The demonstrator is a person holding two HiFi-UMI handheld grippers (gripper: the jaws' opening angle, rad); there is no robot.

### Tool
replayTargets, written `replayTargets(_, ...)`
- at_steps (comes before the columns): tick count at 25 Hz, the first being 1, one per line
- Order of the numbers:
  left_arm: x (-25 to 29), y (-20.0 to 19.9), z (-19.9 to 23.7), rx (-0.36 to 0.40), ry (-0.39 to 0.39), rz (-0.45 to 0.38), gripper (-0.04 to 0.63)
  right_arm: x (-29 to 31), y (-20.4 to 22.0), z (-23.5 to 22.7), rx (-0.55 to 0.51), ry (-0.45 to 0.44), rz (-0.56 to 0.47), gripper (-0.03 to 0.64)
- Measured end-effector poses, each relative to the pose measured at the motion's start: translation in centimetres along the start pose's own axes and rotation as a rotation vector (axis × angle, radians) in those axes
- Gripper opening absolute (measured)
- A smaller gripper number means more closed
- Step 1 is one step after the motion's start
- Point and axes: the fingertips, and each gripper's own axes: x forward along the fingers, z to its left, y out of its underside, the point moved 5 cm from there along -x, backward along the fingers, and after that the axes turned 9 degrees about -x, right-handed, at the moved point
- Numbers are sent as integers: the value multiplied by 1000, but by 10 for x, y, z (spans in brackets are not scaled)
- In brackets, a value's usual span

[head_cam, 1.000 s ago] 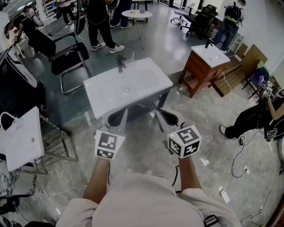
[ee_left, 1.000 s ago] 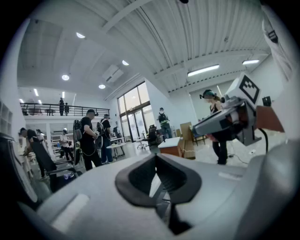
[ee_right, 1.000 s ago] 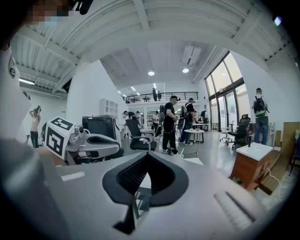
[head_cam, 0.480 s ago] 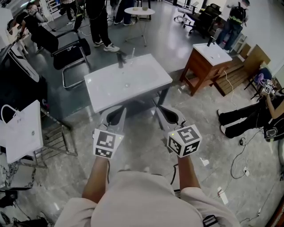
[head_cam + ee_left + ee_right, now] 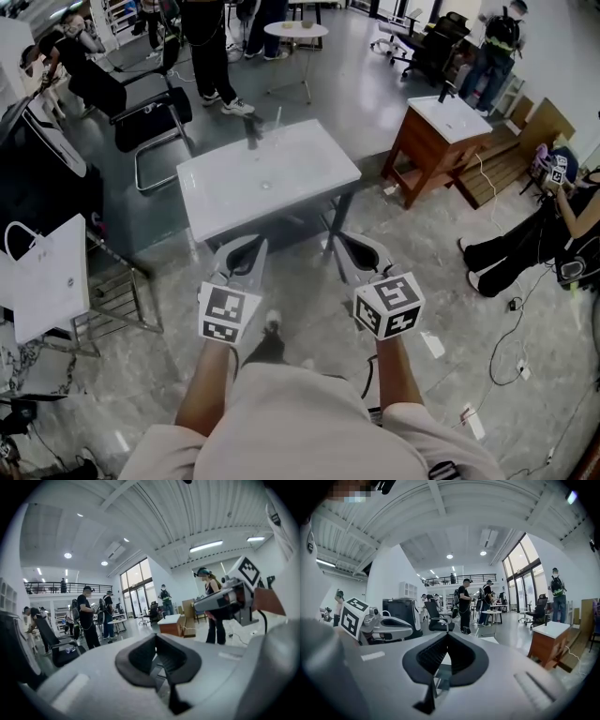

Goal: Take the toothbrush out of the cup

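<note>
- Fingers first: the left gripper (image 5: 161, 667) is holding its fingers (image 5: 140, 656) pressed together with nothing between them, and the right gripper (image 5: 440, 663) is doing the same, closed up and empty.
- Both are hanging side by side in front of the person, pointing toward the sink (image 5: 309, 187) and well short of it.
- The toothbrush (image 5: 279, 114) is poking up out of the cup (image 5: 278, 128) at the sink's far edge, just right of the faucet (image 5: 252, 131). It's tiny from here, so the cup itself is hard to make out.
- I'd say we're sitting at the approach step, with no reaching going on.
- The next move is probably calling for stepping closer, opening one gripper, pinching the handle above the rim and lifting straight up without tipping the cup.
</note>
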Motion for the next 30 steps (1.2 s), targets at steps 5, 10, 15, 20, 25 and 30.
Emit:
replayTargets(5,31,0,-1,6,5,0,3,11,9,-26,-7,11,-2,5)
replayTargets(10,65,-4,13,10,8,-12,3,33,5,-56,-15,25,-17,5)
replayTargets(15,119,-9,47,7,1,-24,3,81,5,-94,-14,19,-17,5)
replayTargets(20,177,-15,88,2,2,-29,3,139,1,-132,-22,13,-12,5)
replayTargets(25,230,-27,122,12,15,-25,3,187,-4,-174,-3,21,-7,6)
replayTargets(30,270,-37,154,8,13,-15,3,228,-12,-205,10,15,1,5)
